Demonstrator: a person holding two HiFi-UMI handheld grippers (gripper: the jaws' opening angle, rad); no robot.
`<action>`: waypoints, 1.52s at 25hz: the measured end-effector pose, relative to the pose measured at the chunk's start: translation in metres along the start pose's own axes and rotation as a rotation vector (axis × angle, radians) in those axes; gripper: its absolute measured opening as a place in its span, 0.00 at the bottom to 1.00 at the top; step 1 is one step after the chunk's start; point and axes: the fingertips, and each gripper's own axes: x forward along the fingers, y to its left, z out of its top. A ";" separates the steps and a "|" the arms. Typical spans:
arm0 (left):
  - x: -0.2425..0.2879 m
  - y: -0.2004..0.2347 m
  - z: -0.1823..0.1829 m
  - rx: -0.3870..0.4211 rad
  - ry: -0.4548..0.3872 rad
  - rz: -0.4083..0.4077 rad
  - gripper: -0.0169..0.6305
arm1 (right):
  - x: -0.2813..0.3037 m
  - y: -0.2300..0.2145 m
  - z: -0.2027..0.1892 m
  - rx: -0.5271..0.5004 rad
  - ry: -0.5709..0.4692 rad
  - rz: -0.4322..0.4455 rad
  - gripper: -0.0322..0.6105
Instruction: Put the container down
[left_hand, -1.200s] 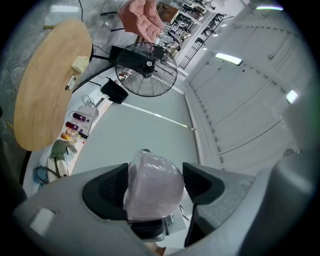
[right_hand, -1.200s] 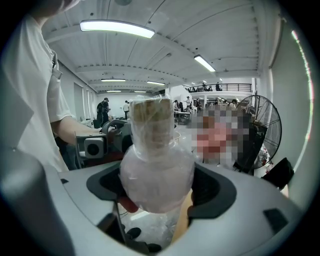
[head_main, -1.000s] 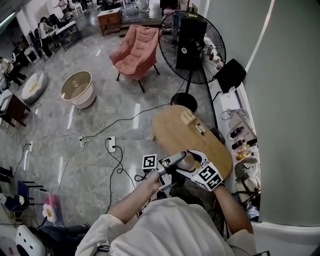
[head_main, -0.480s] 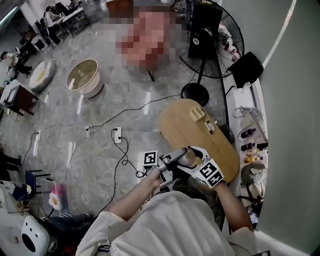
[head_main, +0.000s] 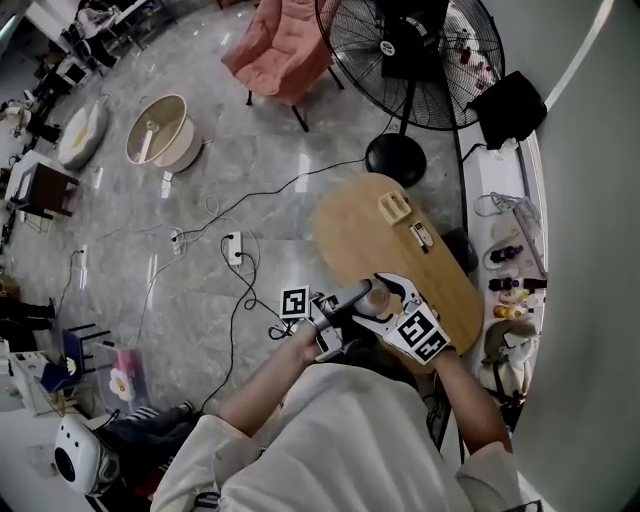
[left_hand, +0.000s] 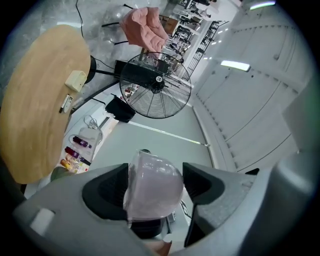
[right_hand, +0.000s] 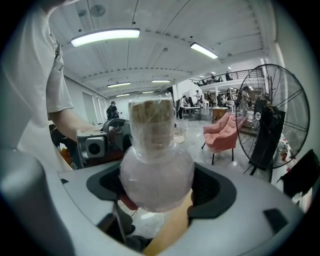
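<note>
Open hall with a grey marble floor (head_main: 200, 230), seen from above; an oval wooden table (head_main: 380, 250) lies just right of centre. A standing fan (head_main: 410, 40) is at 1 o'clock, a pink chair (head_main: 285, 50) at 12 o'clock, a round cream tub (head_main: 160, 130) at 10 o'clock, and cables (head_main: 240, 290) with power strips trail across the floor at 9 o'clock. The person's torso (head_main: 340, 440) hides the floor at 6 o'clock. The grippers cover the table's near end. At 3 o'clock a white ledge (head_main: 500, 230) with small bottles (head_main: 510, 285) is cut off by the wall. Two small items on the table, a beige block (head_main: 394, 208) and a darker piece (head_main: 421, 236), are too small to identify. The container (right_hand: 156, 172), a clear round-bellied flask with a tan neck, is held in the air at the table's near edge. Film wrap blurs its contents, and its base is out of sight. The right gripper (right_hand: 160, 189) has its jaws spread wide and clamped on the belly. The left gripper (left_hand: 156, 185) grasps the same container from the opposite side, with a pad against each flank.
</note>
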 end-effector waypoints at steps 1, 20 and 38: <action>0.005 0.003 0.005 0.005 0.000 0.005 0.54 | 0.001 -0.008 -0.002 -0.001 0.001 0.002 0.66; 0.050 0.073 0.137 -0.112 0.057 0.085 0.54 | 0.082 -0.137 -0.040 0.171 0.021 -0.057 0.66; 0.020 0.250 0.269 -0.244 0.091 0.249 0.54 | 0.220 -0.270 -0.189 0.446 0.005 -0.181 0.66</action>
